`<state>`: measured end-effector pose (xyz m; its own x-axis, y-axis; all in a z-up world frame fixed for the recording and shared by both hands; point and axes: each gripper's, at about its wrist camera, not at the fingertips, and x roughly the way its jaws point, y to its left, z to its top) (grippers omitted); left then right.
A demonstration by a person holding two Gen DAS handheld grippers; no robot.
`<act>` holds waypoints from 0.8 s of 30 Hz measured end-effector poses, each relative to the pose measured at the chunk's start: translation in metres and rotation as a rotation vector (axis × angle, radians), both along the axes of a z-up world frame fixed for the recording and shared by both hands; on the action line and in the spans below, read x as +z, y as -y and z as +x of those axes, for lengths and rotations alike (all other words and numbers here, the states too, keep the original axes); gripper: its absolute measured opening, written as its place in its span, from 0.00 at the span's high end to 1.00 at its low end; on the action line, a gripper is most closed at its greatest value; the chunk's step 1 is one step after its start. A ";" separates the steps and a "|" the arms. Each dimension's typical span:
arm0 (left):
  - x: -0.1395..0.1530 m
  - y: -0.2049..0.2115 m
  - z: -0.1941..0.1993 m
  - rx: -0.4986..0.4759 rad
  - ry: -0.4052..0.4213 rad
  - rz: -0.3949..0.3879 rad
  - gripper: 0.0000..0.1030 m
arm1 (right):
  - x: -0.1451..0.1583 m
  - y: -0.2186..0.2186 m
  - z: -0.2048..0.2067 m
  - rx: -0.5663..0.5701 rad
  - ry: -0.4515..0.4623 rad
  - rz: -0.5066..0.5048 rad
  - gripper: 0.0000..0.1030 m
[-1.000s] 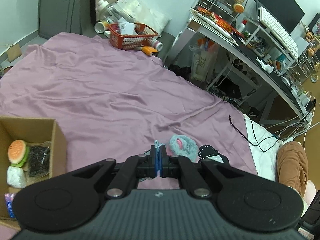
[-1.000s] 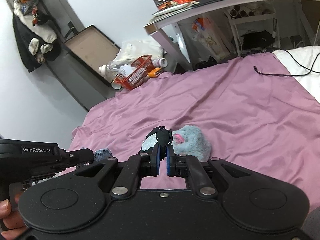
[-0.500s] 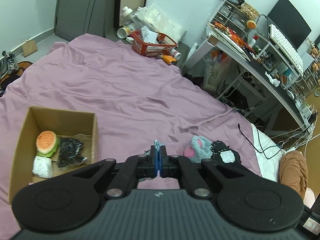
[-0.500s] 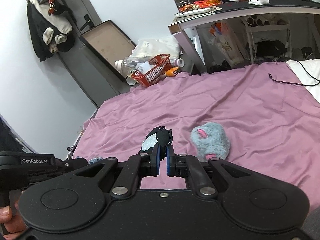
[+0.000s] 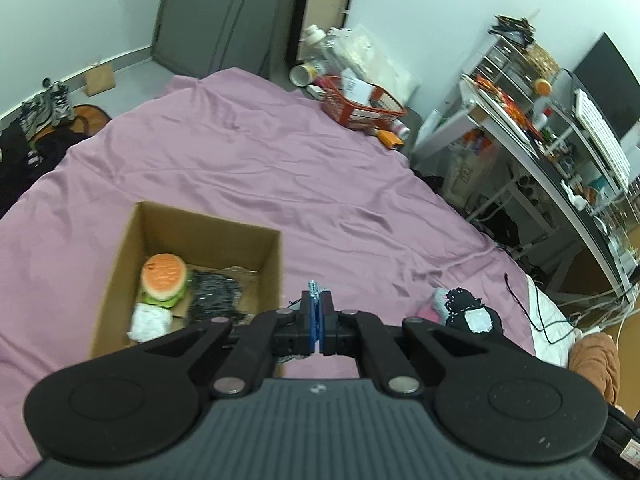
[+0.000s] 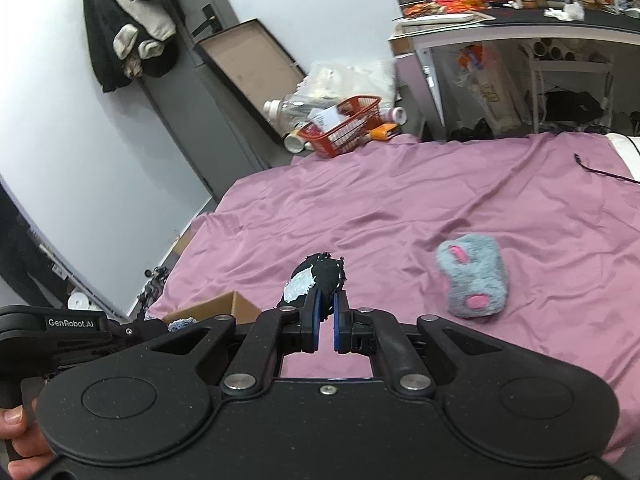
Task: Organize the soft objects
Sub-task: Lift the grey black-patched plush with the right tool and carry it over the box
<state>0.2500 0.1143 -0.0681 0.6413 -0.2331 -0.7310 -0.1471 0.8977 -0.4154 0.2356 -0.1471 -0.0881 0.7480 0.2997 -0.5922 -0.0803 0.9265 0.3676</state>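
Left tool (image 5: pixel 319 322) is pinched tight on a blue-grey fuzzy thing (image 5: pixel 313 286), held right by the near corner of the cardboard box (image 5: pixel 276 264) on the bed. Right tool (image 6: pixel 327 312) is clamped on a black and white soft item (image 6: pixel 316 280), up off the purple sheet (image 6: pixel 400 208). The box has a burger plush (image 5: pixel 164 278), a white ball and a dark mesh thing inside. Further out the grey furry slipper (image 6: pixel 474 274) lies alone on the sheet, red basket (image 6: pixel 344 126) way past the bed's end.
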 end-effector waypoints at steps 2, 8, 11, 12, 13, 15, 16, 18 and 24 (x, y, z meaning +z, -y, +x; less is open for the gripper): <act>-0.005 -0.009 -0.002 0.012 -0.008 -0.007 0.99 | 0.000 -0.009 0.000 0.012 -0.004 -0.010 0.94; -0.022 -0.033 -0.004 0.041 -0.043 -0.028 0.99 | -0.001 -0.038 0.000 0.054 -0.016 -0.041 0.94; -0.032 -0.043 -0.004 0.049 -0.065 -0.036 0.99 | -0.003 -0.053 0.001 0.073 -0.023 -0.054 0.94; -0.035 -0.046 -0.005 0.049 -0.070 -0.037 0.99 | -0.003 -0.057 0.001 0.077 -0.027 -0.056 0.94; -0.038 -0.049 -0.005 0.051 -0.075 -0.038 0.99 | -0.004 -0.061 0.001 0.082 -0.030 -0.058 0.94; -0.043 -0.053 -0.004 0.054 -0.085 -0.043 0.99 | -0.005 -0.071 0.001 0.094 -0.035 -0.066 0.94; -0.046 -0.056 -0.003 0.053 -0.090 -0.046 0.99 | -0.006 -0.075 0.001 0.100 -0.038 -0.070 0.94; -0.052 -0.061 -0.002 0.054 -0.100 -0.054 0.99 | -0.008 -0.084 0.000 0.112 -0.043 -0.077 0.94; -0.067 -0.071 0.003 0.044 -0.122 -0.084 0.99 | -0.013 -0.112 -0.001 0.155 -0.061 -0.110 0.94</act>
